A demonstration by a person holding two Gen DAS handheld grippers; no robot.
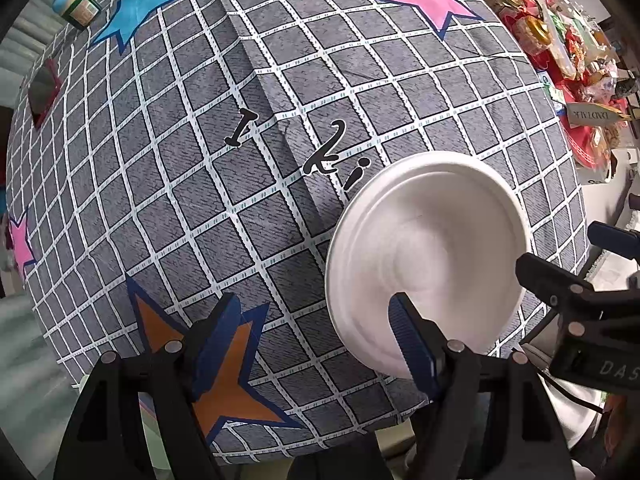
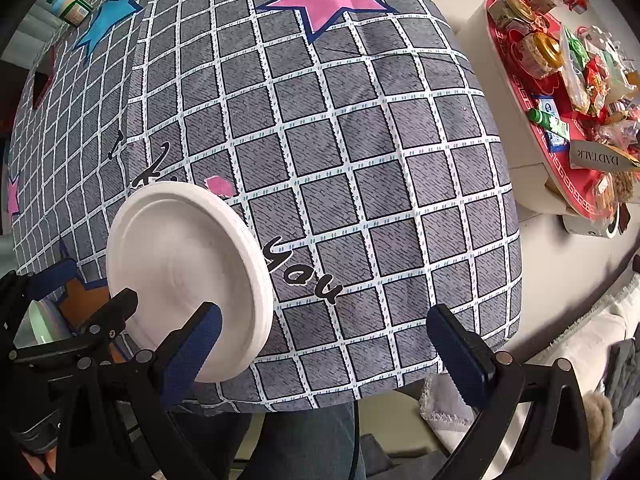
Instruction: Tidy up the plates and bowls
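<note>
A stack of white disposable plates (image 1: 428,256) lies on the grey checked tablecloth (image 1: 240,140) near the table's front edge; it also shows in the right wrist view (image 2: 184,276). My left gripper (image 1: 316,336) is open above the cloth, its right finger over the stack's near rim and its left finger over an orange star. My right gripper (image 2: 332,352) is open, its left finger at the stack's near right rim and its right finger above the cloth's front edge. Each gripper shows at the side of the other's view.
A jar (image 1: 76,2) stands at the table's far left corner and a red-framed object (image 1: 42,90) lies on the left side. A red tray (image 2: 560,92) of jars and snack packets sits on a separate white surface to the right.
</note>
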